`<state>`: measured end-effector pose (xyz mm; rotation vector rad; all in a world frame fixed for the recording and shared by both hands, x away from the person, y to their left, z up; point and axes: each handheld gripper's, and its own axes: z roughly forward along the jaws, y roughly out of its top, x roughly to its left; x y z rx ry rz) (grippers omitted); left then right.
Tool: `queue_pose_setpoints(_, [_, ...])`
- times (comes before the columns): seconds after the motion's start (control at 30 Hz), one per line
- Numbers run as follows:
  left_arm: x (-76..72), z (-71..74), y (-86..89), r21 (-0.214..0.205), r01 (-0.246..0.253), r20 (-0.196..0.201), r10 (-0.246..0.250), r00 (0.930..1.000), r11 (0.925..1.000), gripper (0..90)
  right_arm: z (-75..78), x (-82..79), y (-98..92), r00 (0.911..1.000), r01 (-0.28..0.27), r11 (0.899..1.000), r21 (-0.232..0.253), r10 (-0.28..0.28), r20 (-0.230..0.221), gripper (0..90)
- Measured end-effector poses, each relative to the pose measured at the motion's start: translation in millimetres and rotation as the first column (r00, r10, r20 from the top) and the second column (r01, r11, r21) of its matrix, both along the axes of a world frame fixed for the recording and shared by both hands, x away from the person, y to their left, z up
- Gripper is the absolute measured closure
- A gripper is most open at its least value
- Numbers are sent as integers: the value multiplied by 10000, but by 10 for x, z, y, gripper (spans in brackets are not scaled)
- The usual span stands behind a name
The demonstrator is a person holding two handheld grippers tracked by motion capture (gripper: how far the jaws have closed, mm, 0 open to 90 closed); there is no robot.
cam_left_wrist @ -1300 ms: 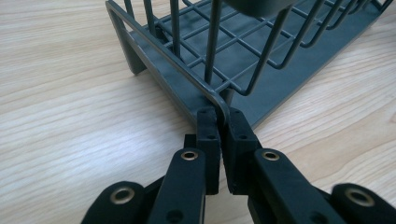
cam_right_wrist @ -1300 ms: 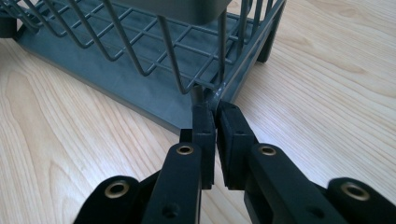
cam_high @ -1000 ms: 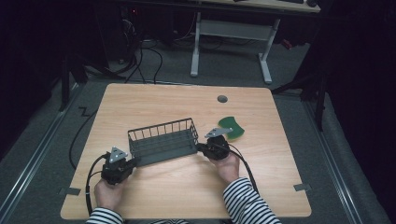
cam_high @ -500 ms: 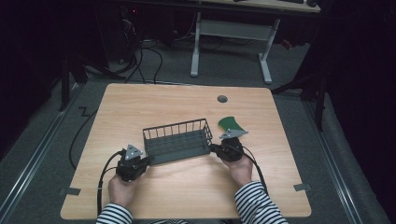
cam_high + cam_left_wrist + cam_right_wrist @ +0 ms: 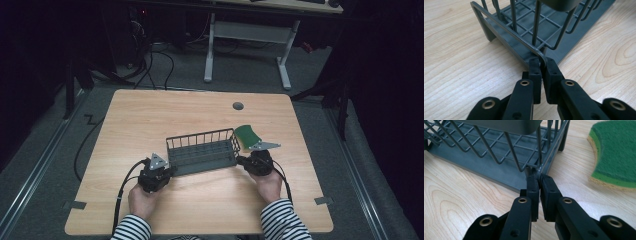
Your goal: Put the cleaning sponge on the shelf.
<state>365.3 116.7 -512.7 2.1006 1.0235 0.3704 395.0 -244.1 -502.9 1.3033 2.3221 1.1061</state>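
**Operator:** High view reference: locate the wire rack (image 5: 202, 152) and both grippers.

**Technician:** The wire rack sits on the wooden table (image 5: 150, 115), near the person's edge and slightly right of centre. The left gripper (image 5: 167, 172) meets its left end; the right gripper (image 5: 239, 159) meets its right end. From this height the jaw contact itself is too small to read.

**Operator:** What does the left gripper view add?

**Technician:** It resolves the contact. The left gripper (image 5: 541, 65) has its jaws closed onto the thin rim rod at a corner of the wire rack (image 5: 529, 22), the rod pinched between the pads. The grid floor and upright wires run away from the camera.

**Operator:** And the right gripper view?

**Technician:** The same condition at the opposite end: the right gripper (image 5: 539, 180) has its jaws clamped on a corner wire of the wire rack (image 5: 499, 142), with almost no gap between the pads. This view also shows the sponge (image 5: 616, 152) in detail: a green scouring face over a yellow layer, lying flat on the table just beside the rack, not touching it.

**Operator:** Sponge position overall?

**Technician:** The high view places the sponge (image 5: 248, 135) just beyond the rack's right end.
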Motion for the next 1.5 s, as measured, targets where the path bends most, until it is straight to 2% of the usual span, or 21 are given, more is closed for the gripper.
queue_pose_setpoints(0.13, [0,-9,14,-221,-40,-143,37,9999,9997,838,-8,-7,-10,10000,-48,10000,-22,48,39,852])
queue_pose_setpoints(0.23, [-2,-8,31,-219,-113,-193,109,9998,9997,791,-7,-12,-6,10000,-24,10000,2,24,32,841])
queue_pose_setpoints(0.27, [-13,-5,53,-233,-190,-153,186,9997,9995,748,-1,-21,-13,10000,55,10000,36,-56,52,758])
queue_pose_setpoints(0.37, [-35,-8,107,-399,-372,-276,361,9990,9985,594,13,-41,-56,9999,120,9999,124,-120,32,658])
queue_pose_setpoints(0.43, [-55,-11,166,-518,-496,-369,477,9982,9974,492,33,-77,-99,9995,231,9997,22,-231,214,567])
queue_pose_setpoints(0.6, [-107,-26,338,-716,-773,-436,743,9963,9944,381,94,-165,-222,9963,553,9982,-228,-536,677,510])
queue_pose_setpoints(0.77, [-120,-57,487,-544,-1128,-292,1113,9934,9921,335,116,-167,-366,9912,1057,9944,-11,-1053,804,465])
queue_pose_setpoints(0.9, [-76,-102,605,-189,-1624,-204,1620,9866,9865,325,133,-143,-447,9845,1458,9888,320,-1482,943,447])
queue_pose_setpoints(1.0, [-50,-120,645,-7,-1854,-143,1853,9826,9827,325,126,-124,-466,9808,1636,9859,362,-1665,1021,436])
queue_pose_setpoints(1.03, [-18,-142,684,320,-2075,-20,2077,9782,9777,326,116,-95,-483,9770,1824,9825,378,-1855,1049,428])
queue_pose_setpoints(1.2, [11,-179,715,627,-2231,171,2225,9748,9728,323,165,-4,-502,9707,2218,9750,147,-2222,918,405])
queue_pose_setpoints(1.23, [22,-219,729,471,-2278,248,2269,9736,9726,312,212,59,-507,9651,2492,9684,31,-2486,817,393])
queue_pose_setpoints(1.27, [22,-230,732,386,-2292,318,2281,9731,9726,310,227,88,-505,9640,2575,9662,-149,-2558,732,380])
queue_pose_setpoints(1.33, [24,-236,730,375,-2299,388,2285,9728,9725,305,241,126,-506,9614,2692,9626,-312,-2667,677,370])
queue_pose_setpoints(1.37, [23,-236,728,392,-2281,396,2266,9732,9728,304,281,209,-492,9571,2881,9568,-392,-2864,437,331])
queue_pose_setpoints(1.43, [24,-239,726,385,-2260,397,2245,9737,9734,301,307,265,-465,9557,2932,9550,-452,-2914,418,311])
queue_pose_setpoints(1.5, [26,-240,723,396,-2195,382,2181,9752,9748,282,323,374,-402,9539,2997,9505,-824,-2974,395,286])
